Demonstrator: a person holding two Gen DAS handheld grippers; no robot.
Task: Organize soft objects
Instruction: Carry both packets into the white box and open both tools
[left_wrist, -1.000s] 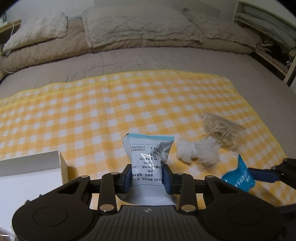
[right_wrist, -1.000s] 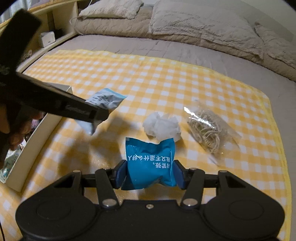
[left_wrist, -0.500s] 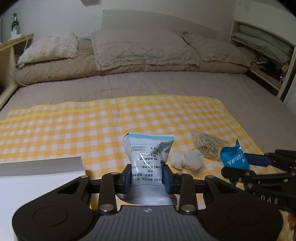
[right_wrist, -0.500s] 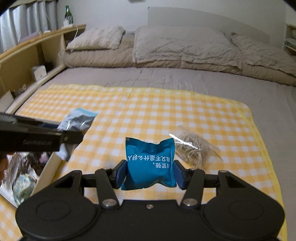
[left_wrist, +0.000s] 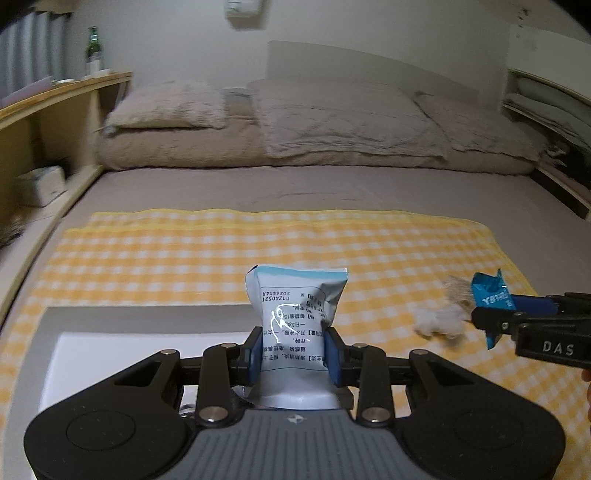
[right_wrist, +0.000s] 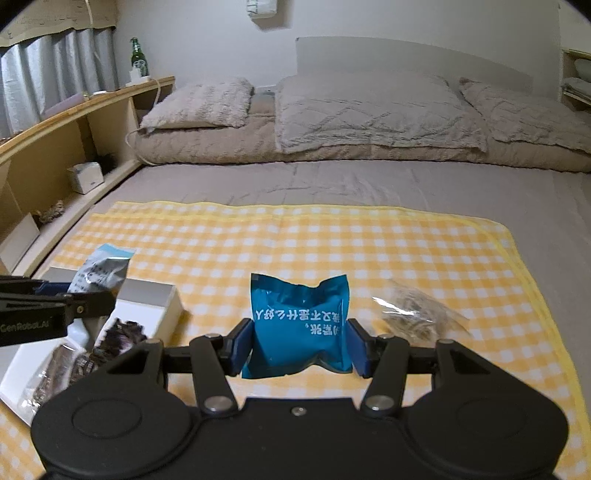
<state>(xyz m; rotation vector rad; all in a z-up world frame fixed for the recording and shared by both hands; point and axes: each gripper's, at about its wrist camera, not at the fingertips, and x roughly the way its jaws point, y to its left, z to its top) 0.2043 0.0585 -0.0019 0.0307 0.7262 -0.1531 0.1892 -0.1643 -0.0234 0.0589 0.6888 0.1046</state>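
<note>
Below and just ahead of the left tongs (left_wrist: 291, 352), clamped on an upright grey sachet (left_wrist: 295, 314), lies the white box (right_wrist: 147, 301), nearer them than the right tongs (right_wrist: 300, 349) gripping the blue packet (right_wrist: 299, 325).

Both wrist views look low along their fingers toward the headboard, sharing the checked cloth (left_wrist: 258, 243) (right_wrist: 332, 236); each sees the other gripper sideways.
</note>
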